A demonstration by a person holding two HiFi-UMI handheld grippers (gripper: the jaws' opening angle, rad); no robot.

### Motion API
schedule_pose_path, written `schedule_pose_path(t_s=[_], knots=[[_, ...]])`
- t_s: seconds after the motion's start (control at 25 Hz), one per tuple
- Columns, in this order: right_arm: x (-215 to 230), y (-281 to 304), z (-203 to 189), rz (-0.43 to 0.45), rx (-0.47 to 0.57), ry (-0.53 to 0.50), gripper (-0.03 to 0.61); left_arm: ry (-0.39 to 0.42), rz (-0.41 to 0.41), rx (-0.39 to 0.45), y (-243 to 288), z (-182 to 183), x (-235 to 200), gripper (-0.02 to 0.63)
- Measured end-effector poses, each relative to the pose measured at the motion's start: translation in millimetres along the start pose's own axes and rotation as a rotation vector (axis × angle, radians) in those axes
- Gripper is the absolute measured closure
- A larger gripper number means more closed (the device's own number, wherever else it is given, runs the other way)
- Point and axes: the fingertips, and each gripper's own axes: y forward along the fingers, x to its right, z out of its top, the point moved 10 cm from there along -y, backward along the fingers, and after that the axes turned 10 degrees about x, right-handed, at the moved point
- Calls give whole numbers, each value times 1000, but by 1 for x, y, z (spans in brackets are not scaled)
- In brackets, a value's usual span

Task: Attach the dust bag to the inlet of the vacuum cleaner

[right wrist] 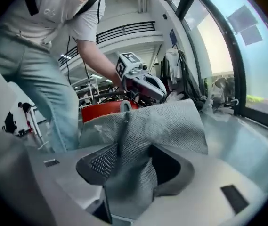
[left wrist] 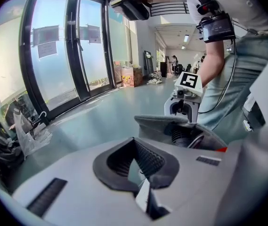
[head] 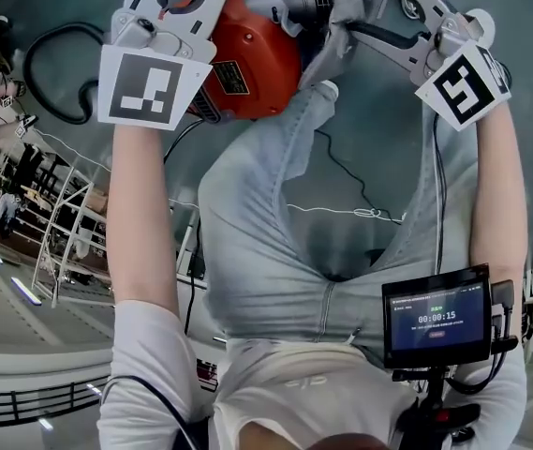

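Observation:
The red vacuum cleaner (head: 257, 54) sits at the top of the head view, between my two grippers. My right gripper (right wrist: 134, 168) is shut on a fold of the grey mesh dust bag (right wrist: 166, 121), which spreads out beyond its jaws. Behind the bag, the right gripper view shows the vacuum's red body (right wrist: 103, 109) and my left gripper (right wrist: 143, 81). My left gripper (left wrist: 137, 171) has its jaws together with nothing between them. Just ahead of it lies the bag's rim (left wrist: 171, 124) over the black ribbed inlet (left wrist: 183, 136), with the right gripper (left wrist: 186, 102) behind.
A black hose (head: 55, 73) loops on the grey floor left of the vacuum. A thin cable (head: 341, 172) trails across the floor. The person's legs and a small monitor (head: 437, 315) fill the lower head view. Glass doors (left wrist: 72, 55) stand to the left.

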Motion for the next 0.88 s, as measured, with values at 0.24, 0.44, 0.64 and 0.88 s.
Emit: schedule_pose_path(t_s=[0.24,0.44,0.64,0.88], knots=[[28,0,-19,79,27,731,370,-17,8,21,0,1,0,607],[19,-5,-20,87,-32,364,370,-11,9,16,4,2,-2,607],[5,-2,-13,33,-139,-39,370,-59,38,28,-1,-1,-6,607],[5,12,1,76,-247,-127,370,-18,35,28,-5,0,-3,608]])
